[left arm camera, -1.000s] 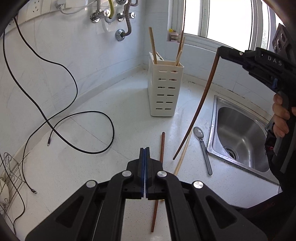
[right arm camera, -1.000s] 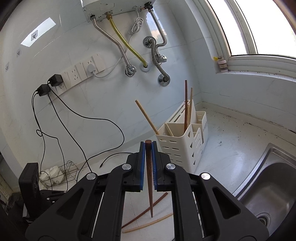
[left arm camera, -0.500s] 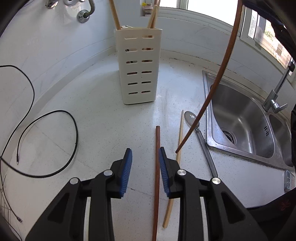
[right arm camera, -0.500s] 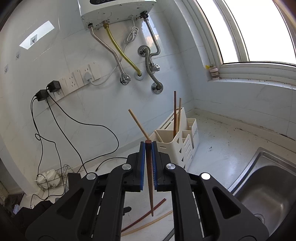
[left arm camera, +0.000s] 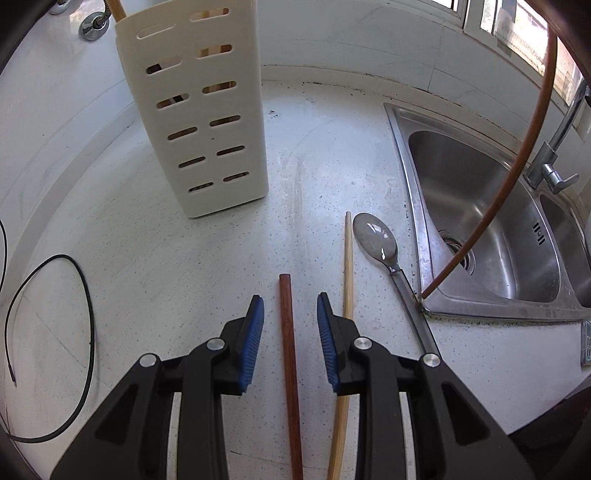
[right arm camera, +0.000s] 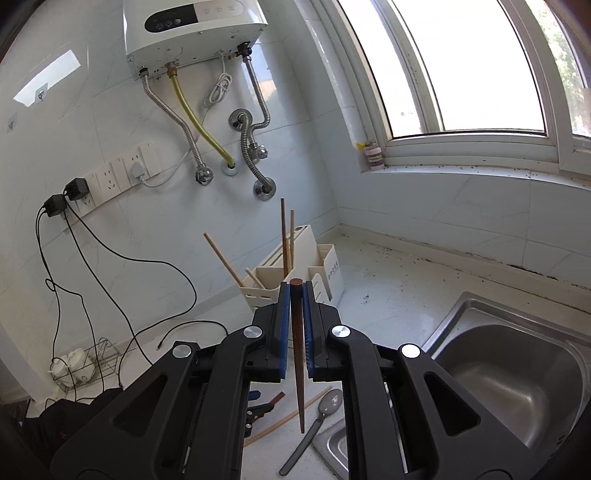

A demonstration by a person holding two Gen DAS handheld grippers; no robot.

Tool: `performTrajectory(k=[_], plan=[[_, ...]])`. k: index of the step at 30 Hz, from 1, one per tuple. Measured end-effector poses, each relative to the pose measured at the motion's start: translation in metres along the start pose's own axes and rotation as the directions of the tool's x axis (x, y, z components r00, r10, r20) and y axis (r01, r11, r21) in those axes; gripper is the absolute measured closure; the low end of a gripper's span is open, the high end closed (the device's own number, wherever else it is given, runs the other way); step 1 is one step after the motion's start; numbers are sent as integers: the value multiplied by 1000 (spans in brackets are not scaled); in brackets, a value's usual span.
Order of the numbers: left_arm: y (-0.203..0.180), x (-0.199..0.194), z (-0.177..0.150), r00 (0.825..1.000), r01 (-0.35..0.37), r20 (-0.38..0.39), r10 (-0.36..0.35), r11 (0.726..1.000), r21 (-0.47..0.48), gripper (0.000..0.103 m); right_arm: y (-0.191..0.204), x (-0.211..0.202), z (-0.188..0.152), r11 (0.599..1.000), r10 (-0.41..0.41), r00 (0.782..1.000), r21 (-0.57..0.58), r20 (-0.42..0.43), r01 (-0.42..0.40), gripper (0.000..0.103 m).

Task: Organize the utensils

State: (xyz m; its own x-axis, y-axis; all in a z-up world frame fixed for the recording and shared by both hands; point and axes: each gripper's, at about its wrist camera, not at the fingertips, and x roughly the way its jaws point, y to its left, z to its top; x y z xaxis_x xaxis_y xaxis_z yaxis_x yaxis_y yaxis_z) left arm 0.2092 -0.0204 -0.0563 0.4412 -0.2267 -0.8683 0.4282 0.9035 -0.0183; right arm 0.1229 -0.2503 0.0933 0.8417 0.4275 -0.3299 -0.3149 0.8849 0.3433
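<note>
Left wrist: steep, close on counter (left arm camera: 207,258). Right wrist: near-level, toward wall. Shared: caddy (left arm camera: 195,122), sink (right arm camera: 517,369).

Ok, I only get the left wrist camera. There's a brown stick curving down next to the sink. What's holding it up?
Observer: The right gripper is shut on it. It's a dark chopstick, pinched between the blue pads, tip pointing down.
Operator: And the white holder, I only see its side. How many sticks poke out the top?
Observer: The holder has at least four: two standing upright together and two pale ones leaning in another compartment.
Operator: What's up on the wall?
Observer: A white water heater with hoses running down from it.
</note>
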Motion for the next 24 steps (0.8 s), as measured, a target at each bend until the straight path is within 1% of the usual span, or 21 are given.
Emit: performTrajectory(k=[3,5,7,9,11,16,21,24], plan=[[-1,7,2,1000,9,-24,-9,1000,-4,83,-8,-3,-2,999,-20,1000,25,-3,20,96],[-1,11,3,999,7,-39,-7,1000,-2,84,-11,-5,-3,999,-30,1000,33,-2,30,96],[-1,16,7,999,8,-50,-8,1000,-1,89,-12,-7,-4,999,-35,999,36,-3,35,96],[-2,19,8,998,8,-61,-8,1000,2,90,-14,-8,-4,998,-39,999,40,-1,39,97],[-3,21,10,998,-2,-66,2,1000,5,94,-14,-9,-5,998,-42,999,39,0,42,96],[4,23,10,998,13,-66,-16,998,-54,95,-14,-9,-5,999,-38,999,39,0,38,97],[9,21,8,999,-3,-53,-2,996,-84,96,-12,-9,-5,999,-33,999,30,3,33,96],[14,5,6,1000,0,-4,0,995,-104,96,-12,-10,-4,999,-30,1000,26,5,30,96]])
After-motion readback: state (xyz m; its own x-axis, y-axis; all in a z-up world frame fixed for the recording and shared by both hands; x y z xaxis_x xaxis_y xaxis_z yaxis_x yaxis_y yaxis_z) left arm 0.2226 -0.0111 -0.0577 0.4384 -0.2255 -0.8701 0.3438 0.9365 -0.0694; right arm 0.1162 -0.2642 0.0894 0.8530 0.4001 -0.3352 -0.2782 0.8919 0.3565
